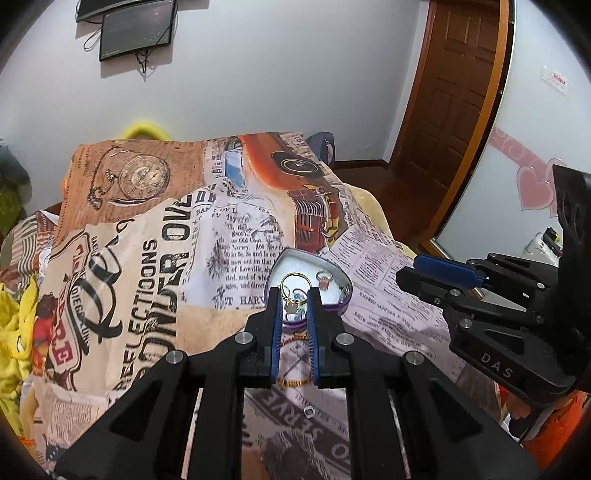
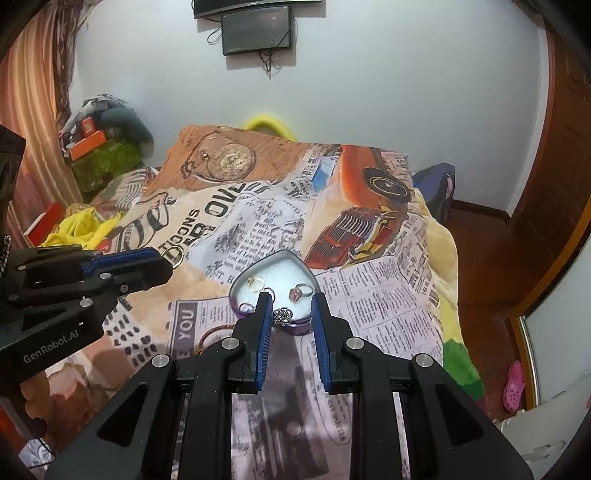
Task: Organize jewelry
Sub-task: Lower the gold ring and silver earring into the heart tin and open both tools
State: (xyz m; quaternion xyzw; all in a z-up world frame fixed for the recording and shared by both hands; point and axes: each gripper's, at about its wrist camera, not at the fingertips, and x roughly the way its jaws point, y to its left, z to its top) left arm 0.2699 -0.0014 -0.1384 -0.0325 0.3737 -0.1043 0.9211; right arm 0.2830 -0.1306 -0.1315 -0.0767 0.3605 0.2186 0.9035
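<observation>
While the heart-shaped tin (image 2: 273,260) sits open on the blanket (image 2: 376,295) near its front edge with rings inside, your left gripper (image 1: 294,295) pinches a gold ring (image 2: 172,255). Your right gripper (image 2: 290,301) clamps a silver ring (image 2: 282,316) just above the tin's rim.

Both wrist cams angle down over the printed bedspread (image 1: 155,266), close range; shared: heart-shaped tin (image 2: 273,266), wall monitor (image 2: 258,29).
</observation>
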